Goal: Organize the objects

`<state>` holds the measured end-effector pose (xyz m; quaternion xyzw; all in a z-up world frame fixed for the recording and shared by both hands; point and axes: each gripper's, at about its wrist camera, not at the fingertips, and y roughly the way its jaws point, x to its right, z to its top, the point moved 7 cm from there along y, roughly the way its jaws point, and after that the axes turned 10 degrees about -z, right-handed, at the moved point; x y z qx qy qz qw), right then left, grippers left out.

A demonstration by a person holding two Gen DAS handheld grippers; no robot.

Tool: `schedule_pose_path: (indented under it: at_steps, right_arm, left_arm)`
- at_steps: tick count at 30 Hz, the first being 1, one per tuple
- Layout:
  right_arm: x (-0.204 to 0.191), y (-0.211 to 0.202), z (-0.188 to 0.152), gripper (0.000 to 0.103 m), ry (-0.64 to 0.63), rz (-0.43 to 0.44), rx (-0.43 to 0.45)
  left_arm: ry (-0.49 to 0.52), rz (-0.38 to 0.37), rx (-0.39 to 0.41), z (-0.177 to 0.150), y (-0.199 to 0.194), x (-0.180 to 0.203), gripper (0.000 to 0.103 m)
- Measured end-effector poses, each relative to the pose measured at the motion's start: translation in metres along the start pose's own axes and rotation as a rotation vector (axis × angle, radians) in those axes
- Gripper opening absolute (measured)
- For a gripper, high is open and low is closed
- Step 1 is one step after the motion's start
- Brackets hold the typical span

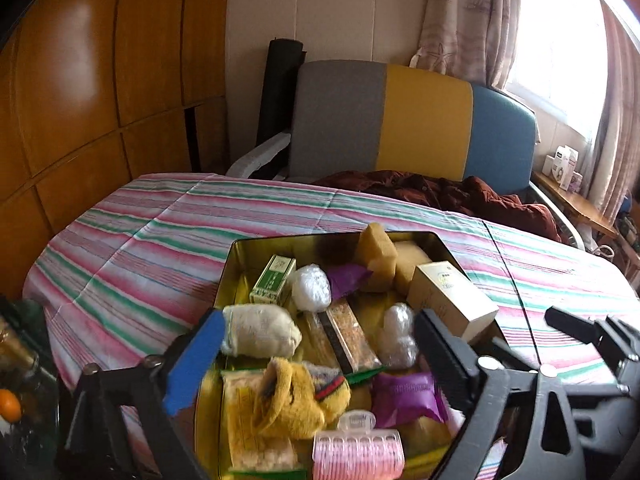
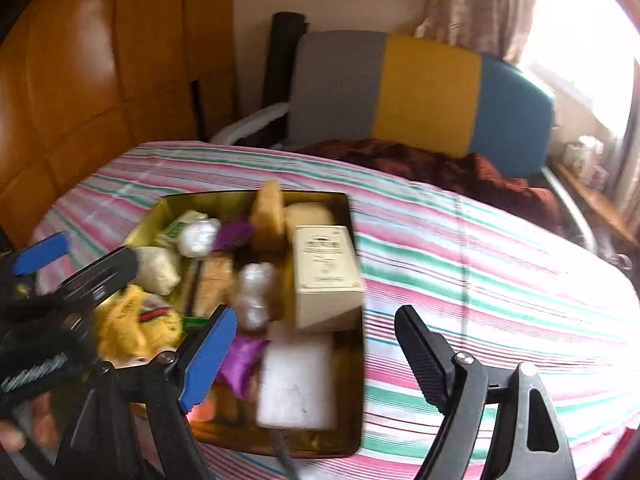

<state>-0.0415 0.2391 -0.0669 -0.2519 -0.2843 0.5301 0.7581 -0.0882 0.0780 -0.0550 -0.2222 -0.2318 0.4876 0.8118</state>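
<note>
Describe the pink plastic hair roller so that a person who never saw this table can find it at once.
On the striped tablecloth stands a gold metal tin full of small things. At its near edge, just below the yellow knitted sock, lies the pink plastic hair roller. It alone is translucent pink and ribbed.

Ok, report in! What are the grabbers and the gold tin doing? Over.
Left gripper, right gripper open, empty. Gold tin packed full on striped cloth. Nothing in the way.
</note>
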Motion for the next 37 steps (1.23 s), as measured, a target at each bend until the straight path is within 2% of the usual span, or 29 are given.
schedule_pose_path:
  at_steps: [6,10,12,15,30,37]
  right_arm:
    - [0.011,-0.004,-0.008,0.083,0.025,-0.073,0.014]
    - [0.015,-0.007,-0.011,0.083,0.033,-0.098,0.027]
    - [0.015,-0.006,-0.012,0.083,0.041,-0.095,0.026]
    - [0.015,-0.007,-0.012,0.083,0.044,-0.092,0.025]
    - [0.008,-0.007,-0.014,0.083,0.035,-0.074,0.018]
    - [-0.001,-0.007,-0.015,0.083,0.018,-0.034,0.018]
  left_arm:
    - [-0.002,-0.002,-0.009,-0.017,-0.012,0.003,0.103]
    - [0.009,0.055,-0.031,-0.028,-0.013,0.002,0.103]
    - [0.019,0.086,-0.039,-0.031,-0.013,0.001,0.103]
    - [0.016,0.094,-0.036,-0.032,-0.013,0.0,0.103]
    - [0.001,0.082,-0.027,-0.032,-0.017,-0.002,0.103]
    - [-0.01,0.092,-0.02,-0.033,-0.018,-0.006,0.102]
